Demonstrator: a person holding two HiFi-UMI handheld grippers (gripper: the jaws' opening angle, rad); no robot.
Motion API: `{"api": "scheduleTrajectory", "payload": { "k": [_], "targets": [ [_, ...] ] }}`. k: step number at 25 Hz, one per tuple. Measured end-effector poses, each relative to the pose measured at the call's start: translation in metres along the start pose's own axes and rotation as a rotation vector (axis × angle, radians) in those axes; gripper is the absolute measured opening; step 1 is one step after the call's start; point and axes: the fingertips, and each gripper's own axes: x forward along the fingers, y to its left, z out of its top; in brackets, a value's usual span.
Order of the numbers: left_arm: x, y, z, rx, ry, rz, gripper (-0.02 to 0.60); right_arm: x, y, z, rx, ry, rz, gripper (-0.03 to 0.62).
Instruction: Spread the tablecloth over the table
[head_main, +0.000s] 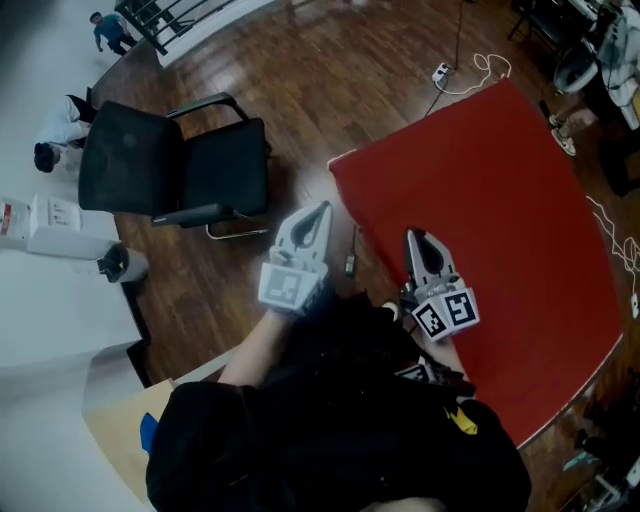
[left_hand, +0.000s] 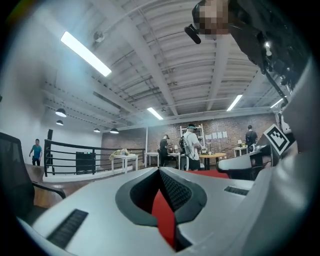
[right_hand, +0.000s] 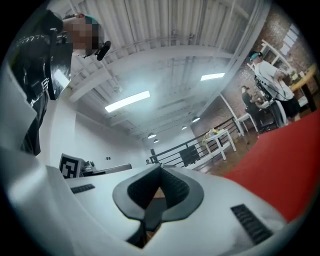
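Left gripper (head_main: 322, 209): fingers pressing tight together, gripping nothing, hovering just beside the red tablecloth (head_main: 485, 190).
Right gripper (head_main: 414, 237): fingers likewise meeting, empty, hanging over the tablecloth.

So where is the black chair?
In the head view the black chair stands upper left on the wooden floor, left of the red tablecloth.

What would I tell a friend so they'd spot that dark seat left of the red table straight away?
Start at the red tablecloth on the right of the head view, then look left across the wooden floor. A black office chair stands there, clear of the cloth. Its all-black seat and back, curved armrests and silvery foot rail set it apart from the white things further left.
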Motion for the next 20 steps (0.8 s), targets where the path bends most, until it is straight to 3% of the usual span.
{"api": "scheduleTrajectory", "payload": {
  "k": [4,6,8,11,16,20],
  "targets": [
    [0.02,0.069,-0.007,0.053,-0.065,-0.029,-0.005,0.096,0.015,-0.012,-0.049,0.014,0.008,0.005],
    [0.026,0.119,-0.003,0.043,-0.097,-0.007,-0.005,0.16,0.029,-0.019,-0.075,0.04,0.023,0.005],
    [0.025,0.175,0.009,0.032,-0.12,0.022,-0.005,0.224,0.058,-0.027,-0.114,0.068,0.069,0.004],
    [0.014,0.244,0.016,0.11,-0.094,0.03,-0.005,0.308,0.106,-0.04,-0.123,0.088,0.135,0.005],
    [0.003,0.343,0.027,0.083,-0.128,0.187,-0.005,0.413,0.175,-0.058,-0.193,0.146,0.317,0.005],
    [0.003,0.391,0.023,0.02,-0.143,0.279,-0.005,0.477,0.175,-0.062,-0.192,0.166,0.33,0.005]
  ]
}}
